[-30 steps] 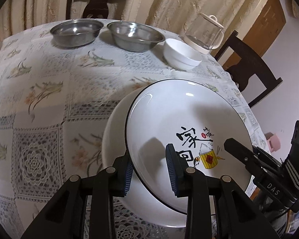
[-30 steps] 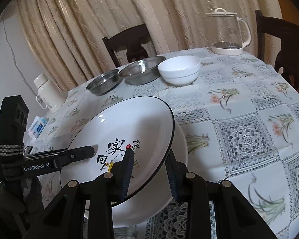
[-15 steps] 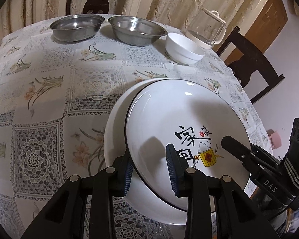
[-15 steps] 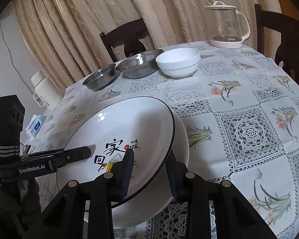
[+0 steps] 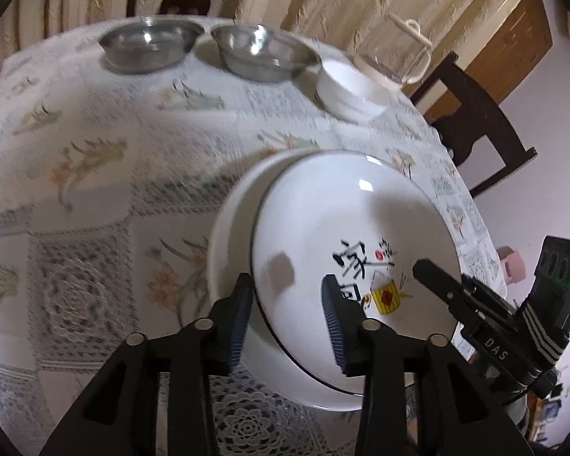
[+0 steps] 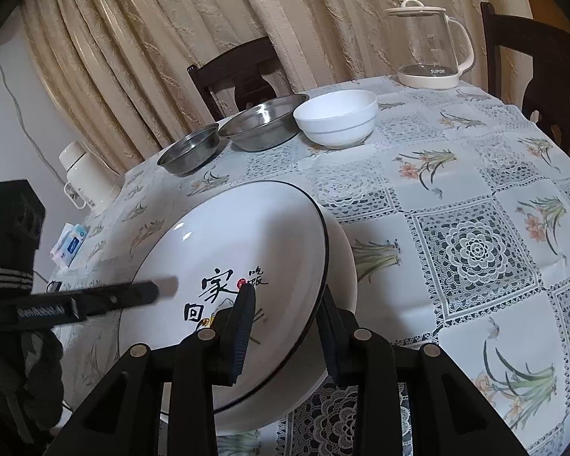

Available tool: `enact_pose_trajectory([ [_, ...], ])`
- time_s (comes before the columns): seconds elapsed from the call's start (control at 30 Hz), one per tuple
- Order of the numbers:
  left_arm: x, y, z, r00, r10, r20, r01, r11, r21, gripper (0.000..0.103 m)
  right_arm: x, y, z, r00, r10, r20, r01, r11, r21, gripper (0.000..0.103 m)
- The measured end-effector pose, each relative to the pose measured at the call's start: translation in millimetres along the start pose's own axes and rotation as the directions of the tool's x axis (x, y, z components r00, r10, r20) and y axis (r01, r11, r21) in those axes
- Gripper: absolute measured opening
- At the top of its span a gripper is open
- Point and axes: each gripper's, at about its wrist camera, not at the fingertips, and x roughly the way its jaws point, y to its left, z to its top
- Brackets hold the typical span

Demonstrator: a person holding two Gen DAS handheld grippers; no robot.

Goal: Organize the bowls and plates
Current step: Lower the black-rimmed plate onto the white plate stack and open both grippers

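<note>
Since a second ago the left gripper [image 5: 288, 309] has let its jaws spread; they are opening, with the near edge of the printed plate [image 5: 355, 235] between them but the pads clear of it. Both grippers angle down toward the tabletop [image 6: 475, 197]. On the other side, the right gripper [image 6: 285, 336] is narrow, clamped on the printed plate's rim. It sits tilted over a plain white plate [image 5: 228, 239], most of which is hidden. Farther back stand two steel bowls [image 6: 262, 123] and a white bowl [image 6: 336, 117], blurred in the left view.
</note>
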Motion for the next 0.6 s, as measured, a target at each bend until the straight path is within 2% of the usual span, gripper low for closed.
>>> enact_pose_trajectory([
  [0.23,-16,4,6,0.998,0.011,0.062,-0.011,1.0,0.012,0.051,2,4,-2,1.0,0.002,-0.011,-0.002,1.0,-0.009,0.034],
  [0.6,-3,18,0,0.998,0.043,0.045,-0.042,0.999,-0.021,0.051,4,9,-6,1.0,-0.008,-0.016,0.008,1.0,-0.023,0.034],
])
